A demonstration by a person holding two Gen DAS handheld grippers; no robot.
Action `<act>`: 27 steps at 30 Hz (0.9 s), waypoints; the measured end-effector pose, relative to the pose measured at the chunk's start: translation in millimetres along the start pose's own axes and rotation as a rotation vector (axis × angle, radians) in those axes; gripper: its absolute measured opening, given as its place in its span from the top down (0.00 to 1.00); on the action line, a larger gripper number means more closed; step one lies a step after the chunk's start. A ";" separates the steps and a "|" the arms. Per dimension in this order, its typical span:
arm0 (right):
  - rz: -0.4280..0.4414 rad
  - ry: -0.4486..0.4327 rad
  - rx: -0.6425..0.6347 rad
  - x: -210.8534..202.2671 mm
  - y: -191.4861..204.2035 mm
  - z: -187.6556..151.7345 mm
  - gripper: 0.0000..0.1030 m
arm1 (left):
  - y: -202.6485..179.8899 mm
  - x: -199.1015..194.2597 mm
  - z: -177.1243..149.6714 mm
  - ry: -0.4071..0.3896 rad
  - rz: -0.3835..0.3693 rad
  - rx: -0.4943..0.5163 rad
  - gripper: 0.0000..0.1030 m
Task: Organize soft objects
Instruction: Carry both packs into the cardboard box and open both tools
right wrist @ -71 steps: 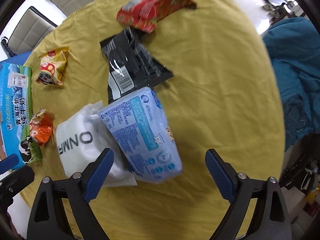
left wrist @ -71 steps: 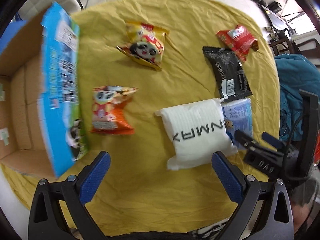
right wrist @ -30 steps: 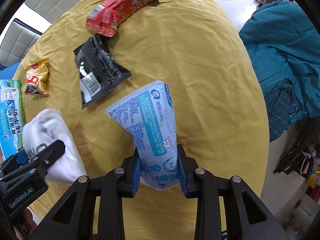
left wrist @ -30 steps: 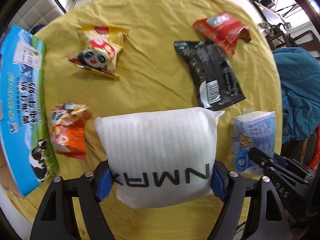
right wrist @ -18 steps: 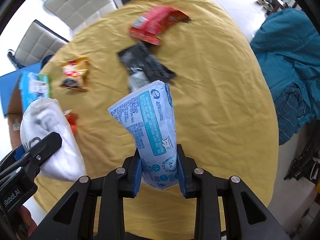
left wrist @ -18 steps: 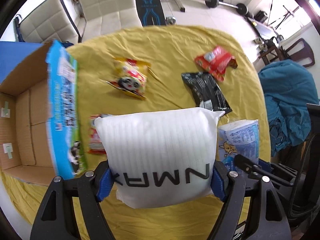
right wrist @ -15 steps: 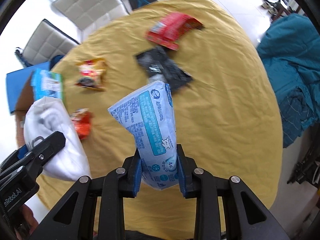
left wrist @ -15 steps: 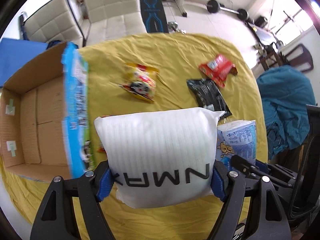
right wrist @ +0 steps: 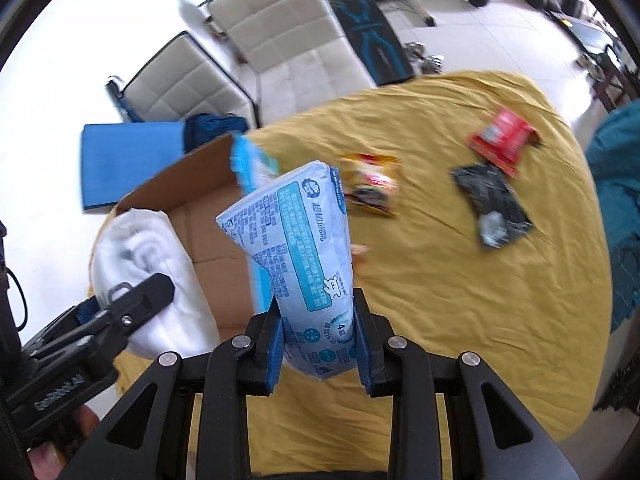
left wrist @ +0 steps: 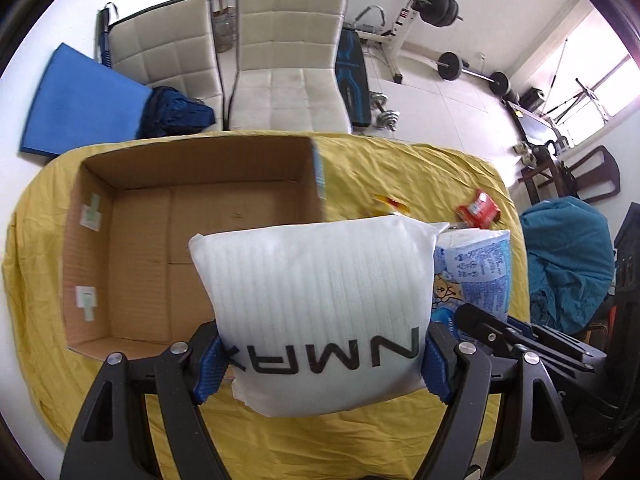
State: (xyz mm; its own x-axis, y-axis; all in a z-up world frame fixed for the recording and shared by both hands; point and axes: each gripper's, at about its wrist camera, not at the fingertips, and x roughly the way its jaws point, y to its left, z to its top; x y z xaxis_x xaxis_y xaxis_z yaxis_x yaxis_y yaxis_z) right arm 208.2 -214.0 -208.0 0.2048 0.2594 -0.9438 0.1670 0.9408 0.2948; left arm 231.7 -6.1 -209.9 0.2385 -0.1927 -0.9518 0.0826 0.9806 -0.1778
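Tissue pack (right wrist: 298, 256) upright in right claw (right wrist: 318, 354)

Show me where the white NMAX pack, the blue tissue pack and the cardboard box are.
white NMAX pack (left wrist: 320, 300): left wrist view, ribbed front above the lettering.
blue tissue pack (right wrist: 304, 252): right wrist view, printed teal panel.
cardboard box (left wrist: 192, 168): left wrist view, inner far wall.

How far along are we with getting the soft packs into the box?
Nothing is packed yet: the cardboard box shows only bare floor. In hand: the left gripper clamps the white pack and the right gripper clamps the blue tissue pack, both raised near the box. Left: dropping both in, then the red packet, black packet and yellow snack bag on the yellow cloth.
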 end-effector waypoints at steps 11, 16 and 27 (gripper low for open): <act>0.008 0.059 -0.041 85.5 116.3 33.6 0.70 | 115.6 35.2 35.6 0.061 0.061 -0.053 0.26; 0.001 0.089 -0.027 130.4 136.7 51.6 0.69 | 150.3 79.9 58.5 0.152 0.000 -0.070 0.26; -0.049 0.150 -0.037 219.6 155.7 76.4 0.69 | 179.9 161.1 88.4 0.273 -0.053 -0.038 0.26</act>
State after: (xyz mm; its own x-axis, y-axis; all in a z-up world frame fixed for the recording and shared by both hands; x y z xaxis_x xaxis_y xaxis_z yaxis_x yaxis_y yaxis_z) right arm 352.9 -27.2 -357.9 0.0507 0.2404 -0.9693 0.1372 0.9597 0.2452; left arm 370.5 136.0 -373.2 -0.0353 -0.2323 -0.9720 0.0506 0.9709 -0.2339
